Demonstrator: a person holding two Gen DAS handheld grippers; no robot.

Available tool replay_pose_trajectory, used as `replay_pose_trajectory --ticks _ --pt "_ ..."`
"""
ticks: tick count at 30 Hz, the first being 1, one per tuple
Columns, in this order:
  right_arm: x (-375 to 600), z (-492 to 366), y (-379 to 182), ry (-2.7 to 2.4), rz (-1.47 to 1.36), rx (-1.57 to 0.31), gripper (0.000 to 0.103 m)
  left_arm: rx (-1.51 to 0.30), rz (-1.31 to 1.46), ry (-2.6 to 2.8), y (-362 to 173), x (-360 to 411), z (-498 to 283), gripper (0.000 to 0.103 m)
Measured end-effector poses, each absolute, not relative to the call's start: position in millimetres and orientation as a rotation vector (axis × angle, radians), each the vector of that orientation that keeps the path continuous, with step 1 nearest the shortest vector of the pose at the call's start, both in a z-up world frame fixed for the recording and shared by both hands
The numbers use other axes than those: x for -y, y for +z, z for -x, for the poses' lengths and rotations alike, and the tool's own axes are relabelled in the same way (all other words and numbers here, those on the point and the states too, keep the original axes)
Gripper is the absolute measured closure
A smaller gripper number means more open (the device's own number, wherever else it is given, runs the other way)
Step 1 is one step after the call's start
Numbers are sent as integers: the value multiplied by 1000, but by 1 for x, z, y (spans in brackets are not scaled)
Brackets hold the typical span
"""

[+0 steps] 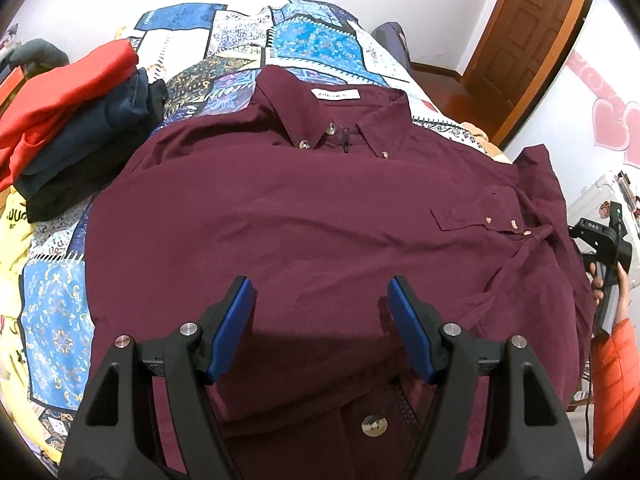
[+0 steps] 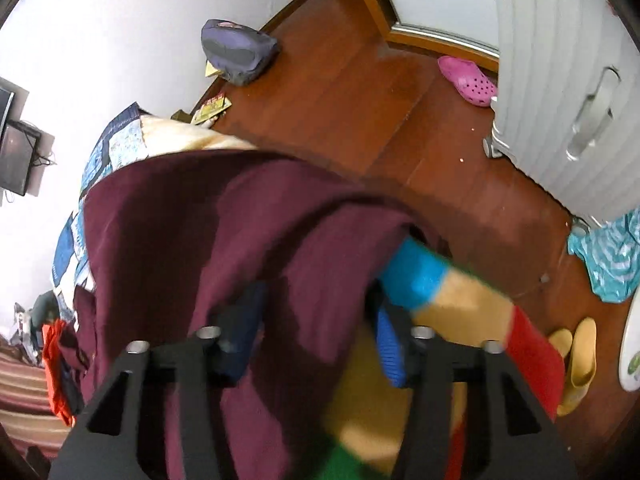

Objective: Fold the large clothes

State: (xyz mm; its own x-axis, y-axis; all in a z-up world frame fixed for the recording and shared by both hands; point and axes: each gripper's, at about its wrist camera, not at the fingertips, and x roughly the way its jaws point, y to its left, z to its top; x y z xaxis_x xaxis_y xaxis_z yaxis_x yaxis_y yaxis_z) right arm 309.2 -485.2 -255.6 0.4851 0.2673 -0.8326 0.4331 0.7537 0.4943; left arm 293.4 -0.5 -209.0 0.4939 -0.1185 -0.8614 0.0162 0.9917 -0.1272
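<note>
A large maroon button-up shirt [image 1: 300, 208] lies front up on the bed, its collar and white label [image 1: 336, 94] at the far end. My left gripper [image 1: 320, 284] hovers open over its lower middle, with nothing between the blue pads [image 1: 234, 328]. The shirt's right side and a cuffed sleeve [image 1: 500, 220] droop over the bed edge. In the blurred right wrist view, my right gripper [image 2: 316, 300] stands with its jaws apart over that hanging maroon cloth [image 2: 200, 232]; the fingers [image 2: 390, 344] do not press on it. A hand holds the right gripper's body [image 1: 600, 236].
A patchwork quilt [image 1: 240, 40] covers the bed. Red and navy folded clothes [image 1: 72, 128] are piled at the left, beside a yellow garment [image 1: 12, 216]. On the wooden floor [image 2: 360, 80]: a bag [image 2: 236, 50], a pink clog [image 2: 466, 78], yellow slippers [image 2: 576, 360], a white cabinet [image 2: 560, 80].
</note>
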Motion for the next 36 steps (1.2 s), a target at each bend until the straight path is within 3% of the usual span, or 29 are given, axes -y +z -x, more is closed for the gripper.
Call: replay_pose_trajectory --ticks 1,4,7,13,18,21,25,30,36 --pt "488 -316 -260 -126 -756 -1082 81 -1053 109 -80 -210 1 -294 34" --pt "495 -321 -266 -116 -828 -1066 97 -1053 119 -74 -211 -1 -292 34" --pt "489 -315 -245 -106 -801 -1013 99 -1045 120 -70 -209 -5 -289 34" --pt "451 -294 -149 62 -680 -823 99 -1018 135 -60 -199 -17 -282 34" --pt "368 -263 -59 312 -487 -673 100 -979 156 -73 -187 -24 -274 34" --pt "315 -243 -40 445 -395 -657 100 -962 160 -84 -182 -28 -268 34" --pt "252 -236 -62 526 -281 -747 100 -949 166 -90 -178 -36 -259 34" --pt "211 -256 -138 570 -314 -998 99 -951 183 -83 -180 -49 -247 34" --pt "184 -250 -162 496 -213 -1120 97 -967 178 -67 -185 -57 -236 34"
